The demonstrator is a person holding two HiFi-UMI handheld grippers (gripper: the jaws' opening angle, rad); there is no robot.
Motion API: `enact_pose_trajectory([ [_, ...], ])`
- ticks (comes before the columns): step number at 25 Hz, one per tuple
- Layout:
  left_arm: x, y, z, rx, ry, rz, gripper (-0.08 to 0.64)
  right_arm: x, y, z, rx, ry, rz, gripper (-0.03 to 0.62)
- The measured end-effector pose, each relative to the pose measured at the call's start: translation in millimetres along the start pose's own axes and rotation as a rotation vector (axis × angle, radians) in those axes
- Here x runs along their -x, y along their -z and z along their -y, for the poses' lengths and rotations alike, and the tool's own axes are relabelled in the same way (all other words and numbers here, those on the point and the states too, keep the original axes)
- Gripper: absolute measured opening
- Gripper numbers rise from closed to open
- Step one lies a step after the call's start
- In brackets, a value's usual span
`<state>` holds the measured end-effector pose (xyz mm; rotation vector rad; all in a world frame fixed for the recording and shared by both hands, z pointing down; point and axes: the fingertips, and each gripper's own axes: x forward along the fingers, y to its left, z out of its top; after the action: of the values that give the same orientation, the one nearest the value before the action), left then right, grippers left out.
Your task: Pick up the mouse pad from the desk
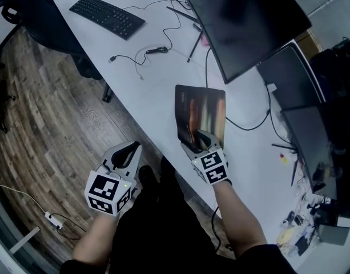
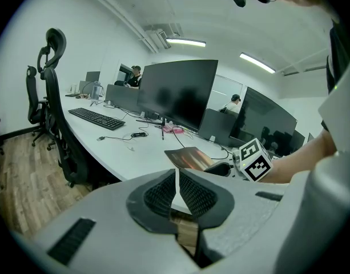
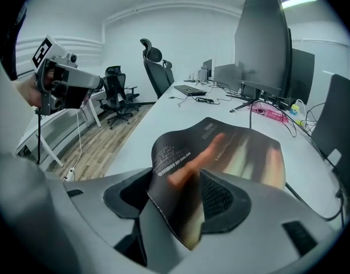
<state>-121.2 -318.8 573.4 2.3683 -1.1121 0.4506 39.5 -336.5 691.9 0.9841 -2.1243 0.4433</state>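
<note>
Our right gripper [image 1: 198, 138] reaches onto the white table [image 1: 146, 84] and its fingers are closed on the near edge of the mouse pad [image 1: 200, 114]. In the right gripper view the dark pad [image 3: 220, 153] curls up between the two fingers [image 3: 223, 196], its near corner folded into the gap, while the far part spreads out over the tabletop. The pad has a glossy dark face with orange and pale streaks and small white print near one edge. From the left gripper view, the pad [image 2: 189, 157] sits near the table's front edge, just in front of the big dark monitor [image 2: 177, 93].

Our left gripper [image 1: 128, 148] hangs off the table over the wood floor [image 1: 43, 113], well apart from the pad. Its fingers [image 2: 197, 196] are drawn together with only a thin slit between them, and nothing sits in it. From the right gripper view we see the left gripper [image 3: 92, 83] out to the side, pointing toward the table.

Farther along the table lie a black keyboard [image 1: 107, 16] and a loose black cable [image 1: 146, 53], both well apart from the pad. More dark screens [image 1: 289, 79] stand on the right side of the table. A black office chair [image 2: 52, 96] stands on the floor beside the table.
</note>
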Motion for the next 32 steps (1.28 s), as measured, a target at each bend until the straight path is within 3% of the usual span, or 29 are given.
enact_pose_trajectory([
  [4, 0, -3, -2, 0.003, -0.003, 0.003, 0.028, 0, 1, 9, -0.018, 0.024, -0.007, 0.205],
  [8, 3, -11, -2, -0.001, -0.005, 0.013, 0.028, 3, 3, 26, -0.071, 0.07, -0.01, 0.048],
  [11, 6, -19, -3, -0.001, -0.01, 0.023, 0.028, 4, 3, 29, -0.088, 0.069, -0.029, 0.041],
  [19, 23, -43, -6, -0.008, -0.017, 0.057, 0.028, 35, -11, 34, -0.083, 0.16, -0.015, 0.031],
  [32, 62, -81, 18, -0.008, 0.043, 0.164, 0.028, 141, -39, 37, -0.039, 0.333, 0.036, 0.029],
])
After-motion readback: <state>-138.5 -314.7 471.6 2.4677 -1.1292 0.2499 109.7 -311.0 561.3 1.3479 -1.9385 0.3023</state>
